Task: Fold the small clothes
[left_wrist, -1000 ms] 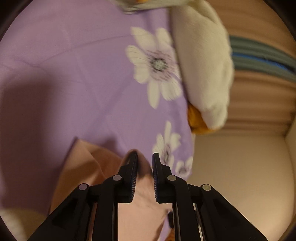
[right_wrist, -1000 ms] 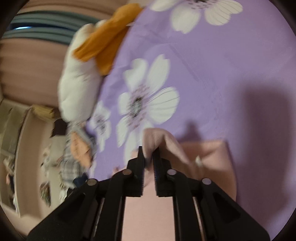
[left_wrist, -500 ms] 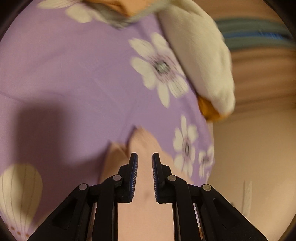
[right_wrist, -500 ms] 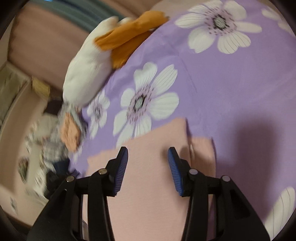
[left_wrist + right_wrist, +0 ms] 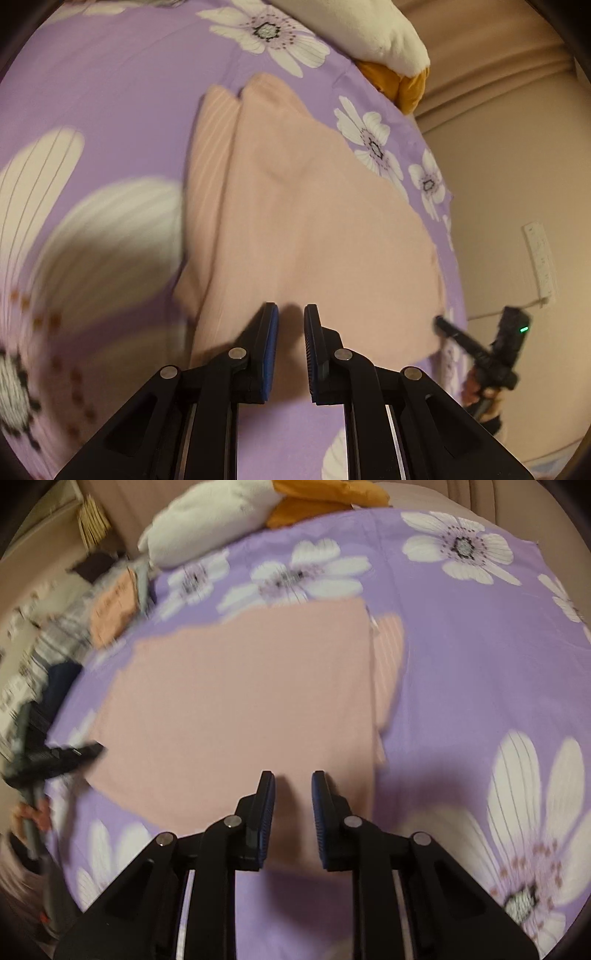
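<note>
A pale pink garment (image 5: 306, 221) lies folded flat on the purple flowered sheet (image 5: 110, 74), with a striped pink layer showing along one edge. My left gripper (image 5: 291, 325) hovers over its near edge, jaws slightly apart and empty. In the right wrist view the same garment (image 5: 240, 694) lies flat, and my right gripper (image 5: 293, 790) is open and empty above its near edge. The right gripper also shows at the right of the left wrist view (image 5: 476, 347), and the left gripper shows at the left of the right wrist view (image 5: 62, 757).
A white and orange plush toy (image 5: 229, 513) lies at the far edge of the sheet. A heap of other clothes (image 5: 92, 616) lies at the far left of the sheet. A beige wall with a white power strip (image 5: 541, 266) is to the right.
Both grippers let go of the pink garment and drew back. The garment, held up by a fold a second ago, now lies flat and folded on the sheet.
</note>
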`<action>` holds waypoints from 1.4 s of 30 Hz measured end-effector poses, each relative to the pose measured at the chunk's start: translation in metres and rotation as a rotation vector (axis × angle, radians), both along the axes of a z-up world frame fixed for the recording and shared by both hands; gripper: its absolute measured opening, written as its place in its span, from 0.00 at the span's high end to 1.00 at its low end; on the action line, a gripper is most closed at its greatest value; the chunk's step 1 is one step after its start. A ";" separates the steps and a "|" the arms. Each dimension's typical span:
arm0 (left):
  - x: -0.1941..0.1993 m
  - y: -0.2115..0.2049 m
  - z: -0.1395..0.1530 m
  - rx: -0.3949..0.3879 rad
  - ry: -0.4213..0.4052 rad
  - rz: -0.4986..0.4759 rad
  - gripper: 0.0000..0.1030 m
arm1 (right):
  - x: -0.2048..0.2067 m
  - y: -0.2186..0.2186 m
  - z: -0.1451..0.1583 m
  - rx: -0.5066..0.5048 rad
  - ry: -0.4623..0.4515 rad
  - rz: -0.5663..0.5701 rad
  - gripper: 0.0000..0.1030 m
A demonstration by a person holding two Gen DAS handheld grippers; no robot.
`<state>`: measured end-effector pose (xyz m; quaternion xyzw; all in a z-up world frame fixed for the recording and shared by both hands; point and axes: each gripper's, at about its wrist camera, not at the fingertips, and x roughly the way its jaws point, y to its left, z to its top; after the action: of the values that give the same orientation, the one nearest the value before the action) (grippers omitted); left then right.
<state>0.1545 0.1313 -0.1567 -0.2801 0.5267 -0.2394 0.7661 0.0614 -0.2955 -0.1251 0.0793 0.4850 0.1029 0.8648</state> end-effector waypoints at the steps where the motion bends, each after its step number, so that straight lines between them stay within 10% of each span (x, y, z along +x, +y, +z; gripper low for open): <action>1: -0.008 0.005 -0.002 -0.011 0.007 0.008 0.90 | -0.006 -0.001 -0.010 -0.021 0.029 0.001 0.82; 7: -0.037 0.029 0.009 -0.044 0.008 0.059 0.88 | -0.033 -0.006 -0.009 -0.002 0.022 -0.004 0.77; 11: -0.044 0.038 0.023 -0.003 -0.043 0.111 0.35 | -0.041 -0.002 0.008 0.013 -0.005 0.011 0.62; 27: 0.045 0.019 0.000 -0.158 -0.028 0.105 0.35 | 0.024 0.069 0.020 0.181 -0.066 0.132 0.52; 39: 0.081 -0.003 -0.003 -0.137 -0.036 0.056 0.35 | 0.142 0.123 0.010 0.128 -0.046 0.100 0.74; 42: 0.083 -0.007 -0.003 -0.078 -0.032 0.053 0.53 | 0.166 0.132 0.002 0.081 -0.022 0.081 0.81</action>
<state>0.2376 0.1240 -0.1593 -0.3196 0.4970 -0.2437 0.7690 0.2276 -0.1631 -0.1230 0.0933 0.4737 0.1579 0.8614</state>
